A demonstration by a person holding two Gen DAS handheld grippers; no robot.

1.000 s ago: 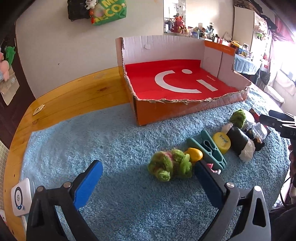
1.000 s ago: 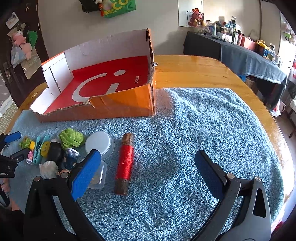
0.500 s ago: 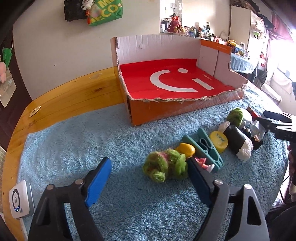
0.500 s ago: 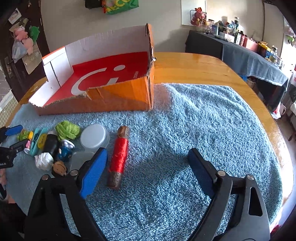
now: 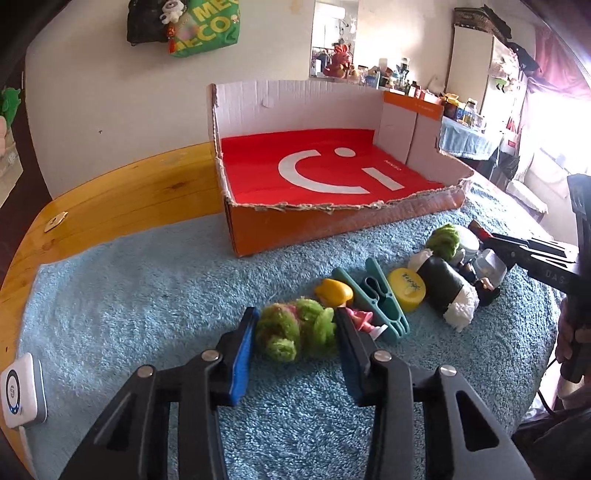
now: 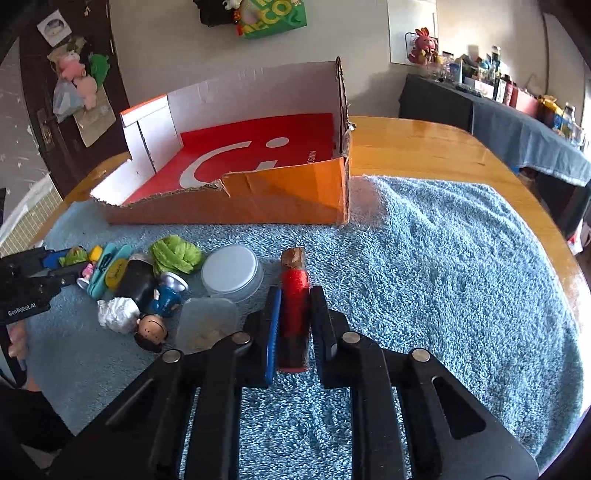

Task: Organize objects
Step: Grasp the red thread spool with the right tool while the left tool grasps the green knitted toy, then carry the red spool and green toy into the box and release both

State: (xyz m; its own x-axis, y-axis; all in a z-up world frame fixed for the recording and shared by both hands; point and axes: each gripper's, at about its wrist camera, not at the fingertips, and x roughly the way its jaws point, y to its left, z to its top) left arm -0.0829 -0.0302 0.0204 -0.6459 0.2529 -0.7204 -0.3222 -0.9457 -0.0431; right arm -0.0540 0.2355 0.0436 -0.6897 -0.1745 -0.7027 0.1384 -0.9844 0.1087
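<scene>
left gripper (image 5: 295,332): jaws closing around the fuzzy green toy (image 5: 295,330), blue pads touching both its sides, toy lying mid-towel (image 5: 129,295) | right gripper (image 6: 293,317): clamping the red thread spool (image 6: 294,295), lying on the towel below the orange cardboard box (image 6: 277,199), beside the white lid (image 6: 231,269)

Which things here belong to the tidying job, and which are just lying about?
In the job: green fuzzy toy between the closing left gripper; red thread spool in the right gripper; cardboard box.
Lying about: white device; green bag.
</scene>
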